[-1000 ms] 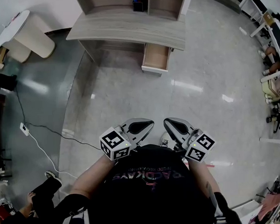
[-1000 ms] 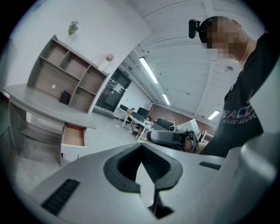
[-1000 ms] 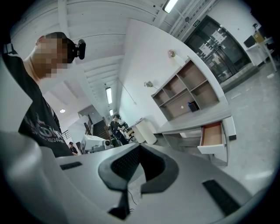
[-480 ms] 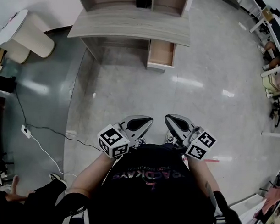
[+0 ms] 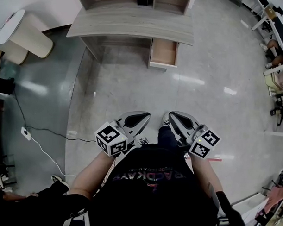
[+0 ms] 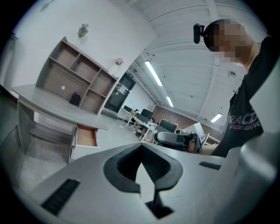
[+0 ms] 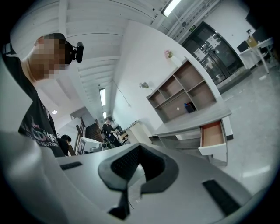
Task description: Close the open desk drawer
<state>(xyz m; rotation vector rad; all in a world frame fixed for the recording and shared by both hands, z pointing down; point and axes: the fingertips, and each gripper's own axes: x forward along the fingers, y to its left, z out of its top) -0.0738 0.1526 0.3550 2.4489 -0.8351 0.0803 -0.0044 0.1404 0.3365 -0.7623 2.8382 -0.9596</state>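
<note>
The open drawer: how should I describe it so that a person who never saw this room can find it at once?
Find the grey wooden desk with the shelf unit on top, across the shiny floor. Under its right end in the head view, the drawer sticks out over the floor. Only it shows an orange-brown inside behind a white front.

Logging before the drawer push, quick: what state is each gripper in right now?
Left gripper: closed, holding nothing.
Right gripper: closed, holding nothing.
</note>
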